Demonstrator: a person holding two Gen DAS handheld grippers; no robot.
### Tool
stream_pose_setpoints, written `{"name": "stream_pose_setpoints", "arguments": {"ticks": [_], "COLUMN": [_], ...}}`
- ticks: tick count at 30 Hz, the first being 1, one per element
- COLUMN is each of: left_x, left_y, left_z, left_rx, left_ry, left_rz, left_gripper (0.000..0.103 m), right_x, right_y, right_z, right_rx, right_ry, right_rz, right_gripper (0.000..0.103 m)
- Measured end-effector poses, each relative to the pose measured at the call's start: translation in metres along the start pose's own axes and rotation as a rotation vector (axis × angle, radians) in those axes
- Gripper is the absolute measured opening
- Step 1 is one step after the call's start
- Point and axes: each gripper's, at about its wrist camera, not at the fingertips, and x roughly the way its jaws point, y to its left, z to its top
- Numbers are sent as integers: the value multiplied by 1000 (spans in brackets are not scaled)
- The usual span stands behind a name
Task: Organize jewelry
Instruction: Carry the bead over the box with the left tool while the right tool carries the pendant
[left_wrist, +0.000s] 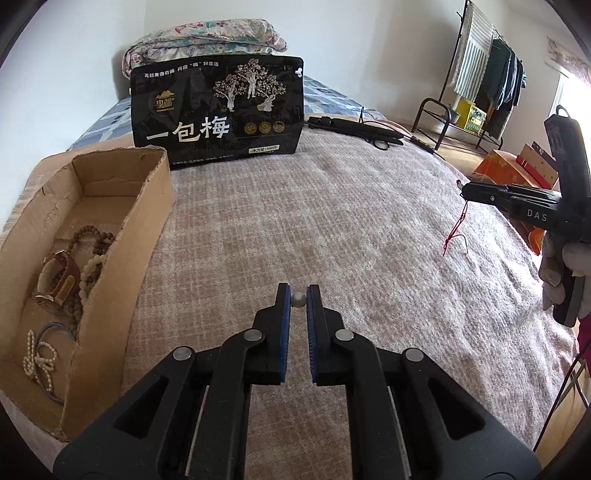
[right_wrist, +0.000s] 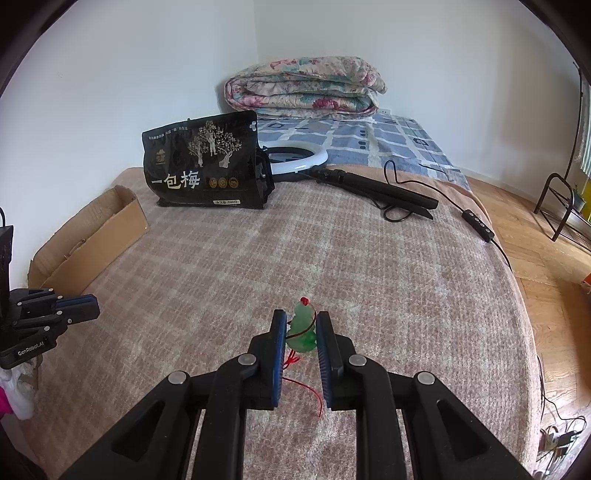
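Right wrist — green pendant (right_wrist: 303, 328) clamped between the jaws' tips.

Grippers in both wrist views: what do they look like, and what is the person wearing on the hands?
Both are black plastic scissor-linkage tools with silver rivets and blue ribbed fingers. The left gripper carries white "GenRobot.AI" lettering on its body, seen from the right wrist view. The right gripper shows white "DAS" lettering on its side in the left wrist view. The hand holding it wears a light grey glove.

A blanket-covered bed (right_wrist: 332, 258) carries a cardboard box (left_wrist: 122, 236), black snack bag (right_wrist: 207, 166), folded quilt (right_wrist: 303, 88) and ring light (right_wrist: 295, 157).
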Motion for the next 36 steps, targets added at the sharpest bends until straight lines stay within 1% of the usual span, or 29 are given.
{"name": "stream_pose_setpoints", "arguments": {"ticks": [7, 14, 22, 30, 36], "left_x": [-25, -48, -75, -100, -109], "left_y": [11, 27, 58, 98, 129], "left_z": [9, 13, 12, 9, 7], "left_rx": [-7, -22, -58, -89, -112], "left_ry": [-50, -90, -129, -157, -165], "left_rz": [20, 38, 73, 138, 183], "left_gripper": [7, 7, 7, 7, 7], "right_x": [-7, -19, -28, -29, -23], "right_y": [10, 32, 73, 121, 154], "right_z": [9, 27, 54, 76, 90], "right_rx": [-6, -31, -76, -122, -147], "right_ry": [-21, -52, -90, -119, -129], "right_rz": [14, 34, 68, 125, 164], "right_gripper": [15, 15, 15, 15, 15]}}
